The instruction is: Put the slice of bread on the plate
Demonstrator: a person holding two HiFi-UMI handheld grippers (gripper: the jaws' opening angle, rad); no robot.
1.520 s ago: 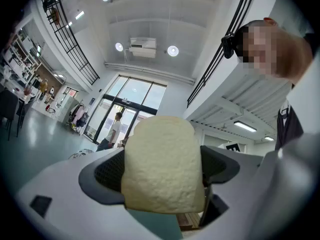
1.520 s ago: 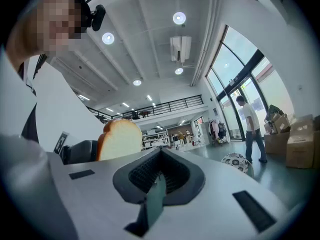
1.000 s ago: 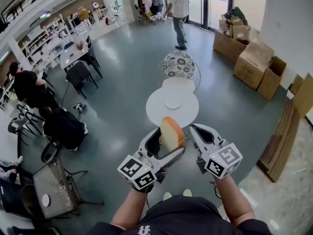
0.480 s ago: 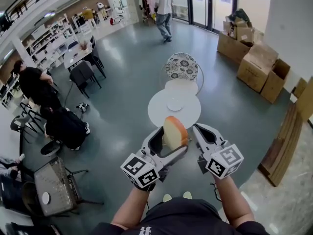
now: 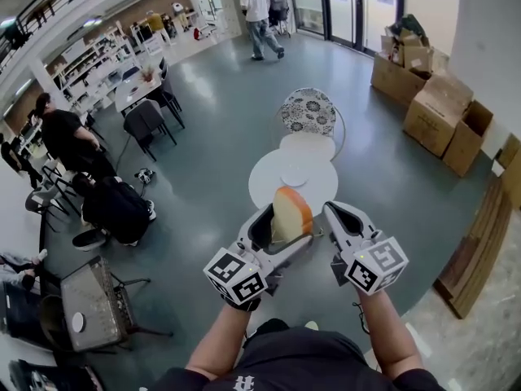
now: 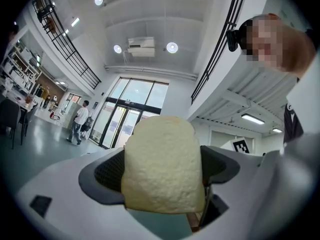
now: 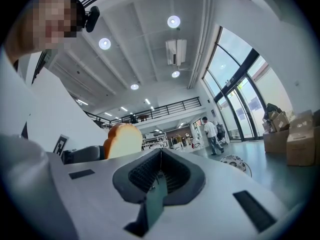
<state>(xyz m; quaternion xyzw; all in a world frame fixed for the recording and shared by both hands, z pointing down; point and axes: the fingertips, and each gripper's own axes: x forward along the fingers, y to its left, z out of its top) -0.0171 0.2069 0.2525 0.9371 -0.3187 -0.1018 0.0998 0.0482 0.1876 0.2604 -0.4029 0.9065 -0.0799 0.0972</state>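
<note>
A slice of bread (image 5: 291, 212) with a pale face and orange-brown crust stands upright in my left gripper (image 5: 283, 222), which is shut on it. The left gripper view shows the slice (image 6: 162, 169) filling the space between the dark pads (image 6: 107, 171). To its right, my right gripper (image 5: 334, 211) is shut with nothing in it; its pads (image 7: 145, 171) meet, and the bread (image 7: 122, 140) shows to its left. Both grippers hover above the floor, short of a round white table (image 5: 269, 187). A small white plate (image 5: 295, 173) lies on that table.
Behind the table are a white stool (image 5: 308, 145) and a patterned chair (image 5: 313, 111). Cardboard boxes (image 5: 440, 112) and wooden boards (image 5: 480, 243) line the right side. Seated people (image 5: 73, 145) and dark chairs (image 5: 146, 120) are at the left. A person (image 5: 259, 6) walks far back.
Both grippers hold the same pose with the bread still gripped. The table and plate have drawn slightly nearer. The person at the back has walked leftward.
</note>
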